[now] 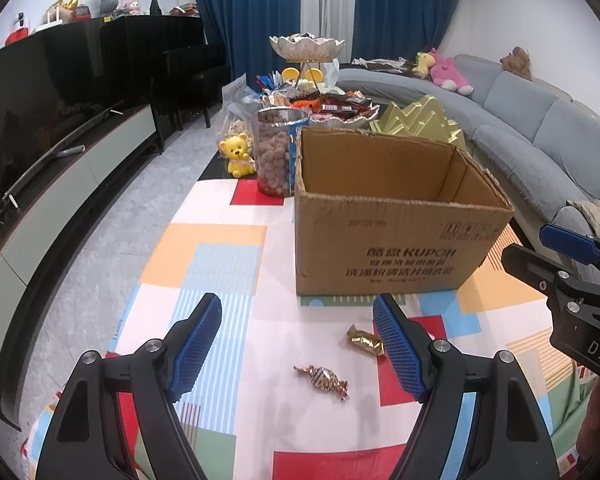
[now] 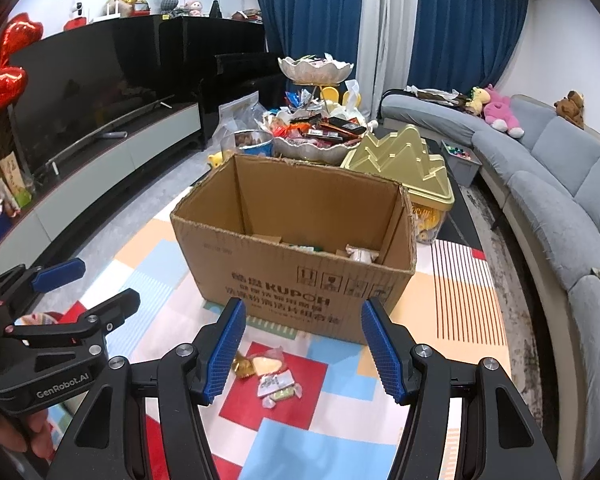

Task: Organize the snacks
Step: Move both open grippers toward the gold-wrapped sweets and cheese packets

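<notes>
An open cardboard box point(image 1: 396, 240) point(image 2: 300, 280) stands on the patterned tablecloth, with a few snacks lying in its bottom. In front of it lie loose sweets. The left wrist view shows a striped wrapped candy point(image 1: 322, 377) and a gold wrapped candy point(image 1: 365, 341). My left gripper point(image 1: 298, 340) hangs open above them, nothing between its blue pads. My right gripper point(image 2: 302, 346) is open too, above a clear-wrapped pastry point(image 2: 266, 364), a small packet point(image 2: 278, 386) and a gold candy point(image 2: 242, 366). Each gripper shows at the edge of the other's view.
Behind the box stand a jar of brown snacks point(image 1: 274, 152), a yellow bear figure point(image 1: 238, 156), a tiered bowl stand piled with snacks point(image 2: 316, 136) and a gold mountain-shaped tin point(image 2: 408, 168). A TV cabinet point(image 1: 60, 184) runs along the left, a grey sofa point(image 2: 540, 184) along the right.
</notes>
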### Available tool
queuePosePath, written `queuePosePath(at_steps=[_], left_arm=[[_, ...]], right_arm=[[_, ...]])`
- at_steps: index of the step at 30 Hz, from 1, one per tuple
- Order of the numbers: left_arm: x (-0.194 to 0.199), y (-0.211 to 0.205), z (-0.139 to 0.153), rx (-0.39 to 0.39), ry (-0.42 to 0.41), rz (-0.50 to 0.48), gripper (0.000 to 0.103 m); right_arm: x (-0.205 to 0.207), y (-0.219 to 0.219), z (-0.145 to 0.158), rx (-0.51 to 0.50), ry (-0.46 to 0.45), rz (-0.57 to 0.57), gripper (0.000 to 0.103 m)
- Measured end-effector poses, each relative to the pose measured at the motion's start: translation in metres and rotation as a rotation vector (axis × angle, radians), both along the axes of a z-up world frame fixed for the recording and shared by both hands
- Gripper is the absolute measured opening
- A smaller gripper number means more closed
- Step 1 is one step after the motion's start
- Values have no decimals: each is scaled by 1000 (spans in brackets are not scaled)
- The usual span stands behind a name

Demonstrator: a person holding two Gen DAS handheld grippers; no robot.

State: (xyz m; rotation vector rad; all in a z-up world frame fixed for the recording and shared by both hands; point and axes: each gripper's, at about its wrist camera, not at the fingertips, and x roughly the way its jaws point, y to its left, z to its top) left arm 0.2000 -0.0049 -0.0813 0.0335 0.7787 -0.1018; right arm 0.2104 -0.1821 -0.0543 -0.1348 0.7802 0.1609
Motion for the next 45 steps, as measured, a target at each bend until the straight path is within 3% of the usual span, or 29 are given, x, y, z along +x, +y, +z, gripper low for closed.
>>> queuePosePath(at_steps=[15, 33, 45], left_arm=[[-18, 0, -32, -7, 28, -65, 78], [-21, -11, -61, 64, 40, -177, 78], [-14, -14, -77, 51, 85, -199, 78]], right_arm=[[-18, 6, -31, -23, 52, 24, 61], [-18, 16, -58, -72, 110, 104, 61], [-7, 16, -75, -85, 164, 132, 61]])
